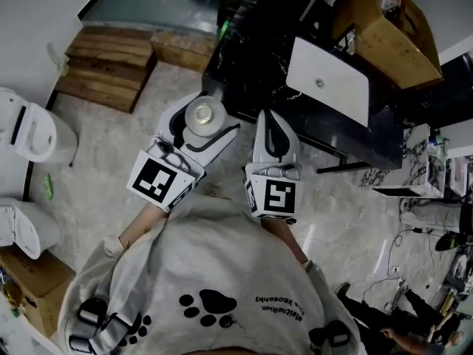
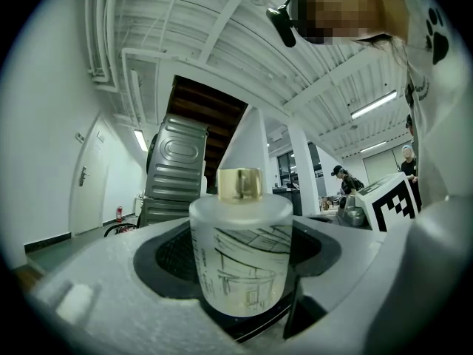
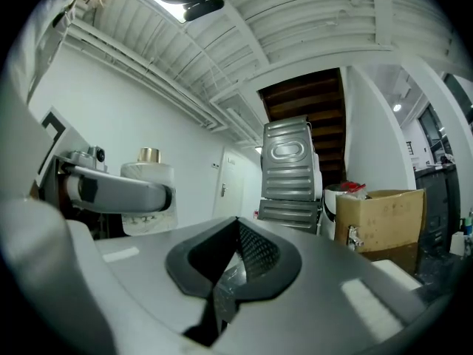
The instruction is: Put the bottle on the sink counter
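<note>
Presently the bottle point(image 2: 240, 250), frosted, with a line drawing on its side and a gold cap point(image 2: 239, 184), stands upright in the left tongs point(image 1: 198, 128), which pinch it low on the body. It is in the air above the pale floor, just short of the dark desk point(image 1: 244, 72) with the white sink point(image 1: 329, 80). The right tongs point(image 3: 225, 279) are pressed together on nothing, just beside the left ones.

The carry looks under way and the placing is not yet done. To do it well, I would keep the bottle level, bring it over a bare part of the desk left of the sink, and lower it until the base sits flat. Only then should the tongs spread, straight apart, so that neither side drags the bottle over. The empty tongs are best kept off to the side.

Much of the desk is hard to read. It is black and glossy, and I cannot tell what, if anything, lies on the stretch nearest the bottle. A box point(image 1: 384, 32) covers the far end. The bottle's base is hidden in every view, and so is how deep it sits in the pads.
</note>
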`<state>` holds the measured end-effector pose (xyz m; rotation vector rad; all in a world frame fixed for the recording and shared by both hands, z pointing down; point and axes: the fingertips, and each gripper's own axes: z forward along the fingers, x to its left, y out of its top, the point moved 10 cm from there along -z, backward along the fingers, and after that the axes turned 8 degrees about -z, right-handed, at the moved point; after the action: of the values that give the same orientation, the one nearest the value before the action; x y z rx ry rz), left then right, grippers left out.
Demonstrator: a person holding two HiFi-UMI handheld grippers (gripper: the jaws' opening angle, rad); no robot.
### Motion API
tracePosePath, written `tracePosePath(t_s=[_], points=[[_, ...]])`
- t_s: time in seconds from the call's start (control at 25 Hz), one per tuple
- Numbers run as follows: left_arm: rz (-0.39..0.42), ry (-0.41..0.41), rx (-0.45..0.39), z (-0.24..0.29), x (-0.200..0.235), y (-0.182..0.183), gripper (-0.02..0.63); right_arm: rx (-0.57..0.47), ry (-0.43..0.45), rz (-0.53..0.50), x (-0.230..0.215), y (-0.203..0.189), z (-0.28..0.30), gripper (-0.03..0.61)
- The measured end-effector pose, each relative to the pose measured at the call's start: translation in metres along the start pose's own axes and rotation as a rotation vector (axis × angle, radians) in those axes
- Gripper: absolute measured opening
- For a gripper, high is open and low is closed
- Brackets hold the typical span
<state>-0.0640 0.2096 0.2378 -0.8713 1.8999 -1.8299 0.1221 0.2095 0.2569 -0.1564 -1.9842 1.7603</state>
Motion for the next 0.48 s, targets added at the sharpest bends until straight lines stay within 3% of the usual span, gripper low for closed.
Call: tracePosePath(t_s=[0.48], points=[[0.0, 0.009, -0.003, 0.016, 0.018, -0.001, 0.341, 0.007, -0.027, 0.007, -0.01, -0.008, 0.007, 0.002]])
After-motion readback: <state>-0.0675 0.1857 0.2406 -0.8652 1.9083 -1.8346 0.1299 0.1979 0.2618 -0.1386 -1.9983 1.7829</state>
